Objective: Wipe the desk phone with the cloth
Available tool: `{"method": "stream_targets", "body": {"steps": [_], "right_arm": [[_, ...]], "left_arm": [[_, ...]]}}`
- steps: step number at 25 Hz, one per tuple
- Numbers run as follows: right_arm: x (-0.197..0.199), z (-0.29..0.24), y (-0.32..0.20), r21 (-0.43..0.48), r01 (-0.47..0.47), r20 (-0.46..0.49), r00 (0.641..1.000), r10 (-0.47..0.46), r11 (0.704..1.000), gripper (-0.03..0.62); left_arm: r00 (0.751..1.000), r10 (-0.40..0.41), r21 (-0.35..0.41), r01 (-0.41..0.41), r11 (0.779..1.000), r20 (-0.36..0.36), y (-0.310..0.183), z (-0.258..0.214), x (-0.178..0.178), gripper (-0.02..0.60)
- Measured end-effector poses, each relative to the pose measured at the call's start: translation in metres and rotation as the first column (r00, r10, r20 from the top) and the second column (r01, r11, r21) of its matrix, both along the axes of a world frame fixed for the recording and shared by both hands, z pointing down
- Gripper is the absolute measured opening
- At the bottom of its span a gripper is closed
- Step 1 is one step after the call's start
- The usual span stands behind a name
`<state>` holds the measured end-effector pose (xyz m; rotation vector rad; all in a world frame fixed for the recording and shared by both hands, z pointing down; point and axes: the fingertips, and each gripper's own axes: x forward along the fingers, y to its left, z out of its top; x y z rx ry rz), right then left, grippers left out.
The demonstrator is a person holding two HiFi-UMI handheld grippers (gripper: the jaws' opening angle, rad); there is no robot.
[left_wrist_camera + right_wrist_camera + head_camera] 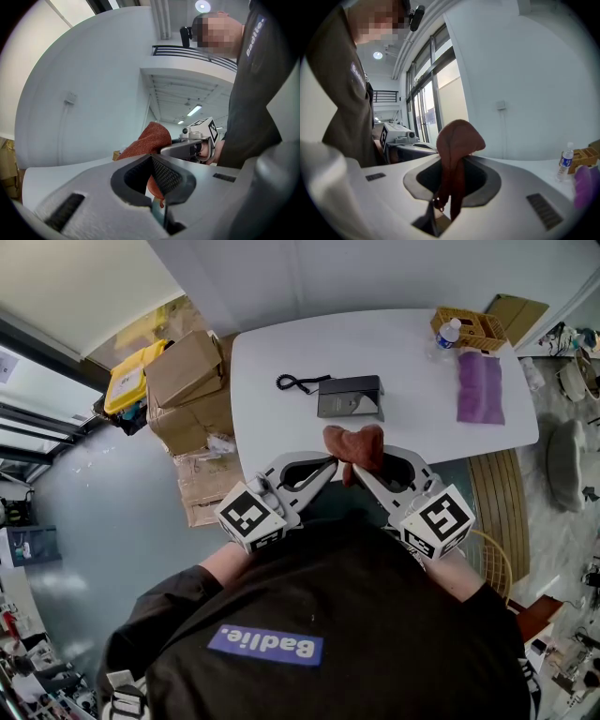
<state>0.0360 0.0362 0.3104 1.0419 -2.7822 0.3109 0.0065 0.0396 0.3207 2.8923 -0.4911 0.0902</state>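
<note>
White table [281, 362], near edge toward the person. Desk phone [350, 397] mid-table, coiled cord at its 9 o'clock. Rust cloth [354, 444] bunched at the phone's 6 o'clock, above the table edge. Left gripper [157, 201] and right gripper [443, 206] each pinch it. Likely light, limp and grippy; hold it by a bunched fold.

White table [281, 352], grey floor [112, 512], cardboard boxes [187, 390]
</note>
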Motion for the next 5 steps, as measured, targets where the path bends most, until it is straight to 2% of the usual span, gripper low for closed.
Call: {"method": "stream_targets", "body": {"steps": [5], "right_arm": [[-0.0036, 0.0011, -0.0005, 0.001, 0.003, 0.001, 1.000, -0.003, 1.000, 0.089]], "left_arm": [[0.999, -0.008, -0.025, 0.009, 1.000, 0.042, -0.0005, 0.0064, -0.0060, 0.009]]}}
